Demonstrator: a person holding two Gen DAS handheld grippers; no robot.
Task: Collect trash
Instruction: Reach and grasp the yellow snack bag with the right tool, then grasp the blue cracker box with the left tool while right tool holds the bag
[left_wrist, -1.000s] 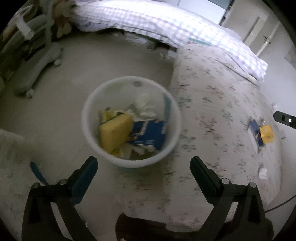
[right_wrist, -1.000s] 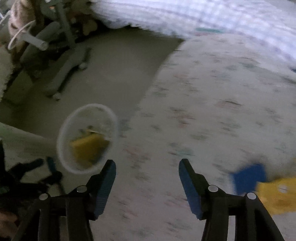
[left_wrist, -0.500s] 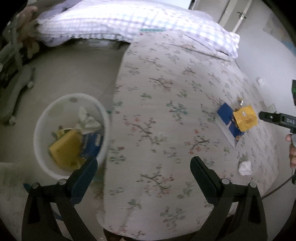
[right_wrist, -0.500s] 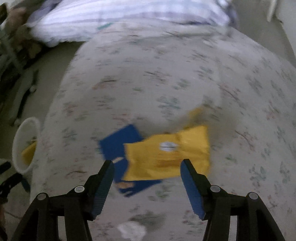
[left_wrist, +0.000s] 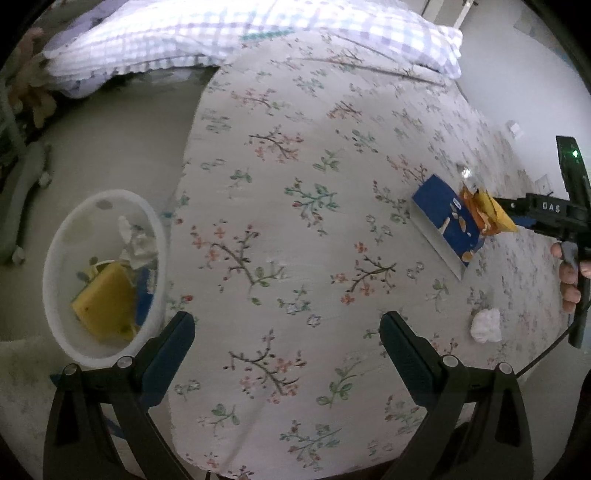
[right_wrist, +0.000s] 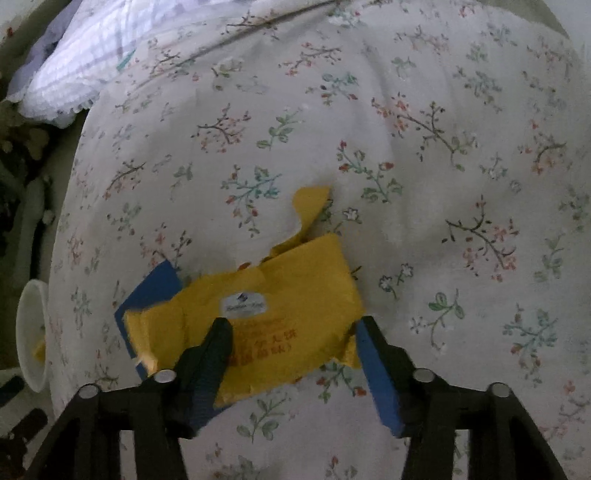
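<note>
A torn yellow wrapper (right_wrist: 280, 299) lies on a flat blue packet (right_wrist: 155, 291) on the flowered bed. My right gripper (right_wrist: 291, 328) is open, its fingers on either side of the wrapper's near edge, touching or nearly so. In the left wrist view the wrapper (left_wrist: 491, 214) and blue packet (left_wrist: 443, 218) sit at the right with the right gripper (left_wrist: 517, 214) at them. A crumpled white tissue (left_wrist: 485, 325) lies nearer. My left gripper (left_wrist: 288, 332) is open and empty over the bed's near edge. A white bin (left_wrist: 59, 258) holding trash stands on the floor at left.
The flowered bedspread (left_wrist: 295, 184) fills the middle. A checked pillow (left_wrist: 221, 33) lies at the far end. A grey chair base (left_wrist: 26, 192) stands on the floor at far left. The bin also shows at the right wrist view's left edge (right_wrist: 27, 332).
Both grippers swung from the bin toward the bed. The right gripper closed in on the yellow wrapper until its fingers straddle it. The left gripper stays open.
</note>
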